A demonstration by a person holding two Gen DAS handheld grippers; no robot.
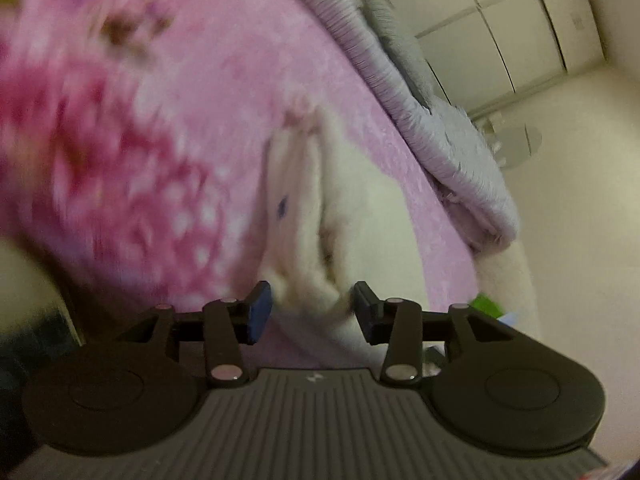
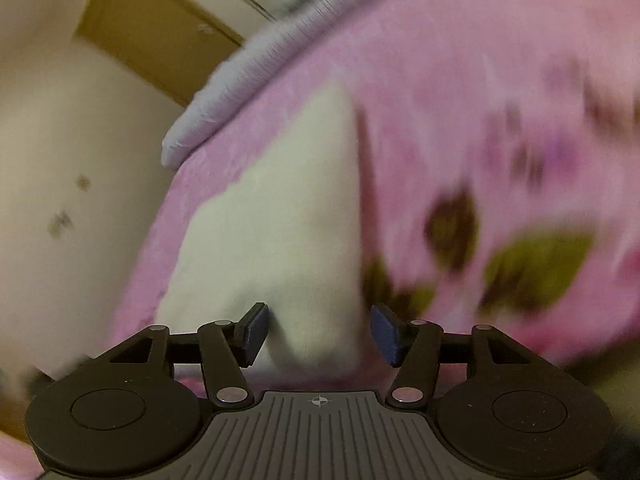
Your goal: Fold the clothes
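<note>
while both views blur, a white garment [image 1: 320, 216] lies on a pink blanket [image 1: 224, 80] | left gripper [image 1: 312, 310] jaws apart, cloth between them | right gripper [image 2: 318, 330] jaws apart over the garment's corner

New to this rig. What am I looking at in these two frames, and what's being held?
No robot arm here: a person holds a two-finger tool in each hand, each with a fisheye camera looking along its fingers. One picture is from the left tool, the other from the right tool. Both are blurred by motion. A white garment lies on a pink floral blanket with a lavender cover at its edge. Each tool's jaws stand apart around a fold of the garment; whether either really grips it, I cannot tell.
</note>
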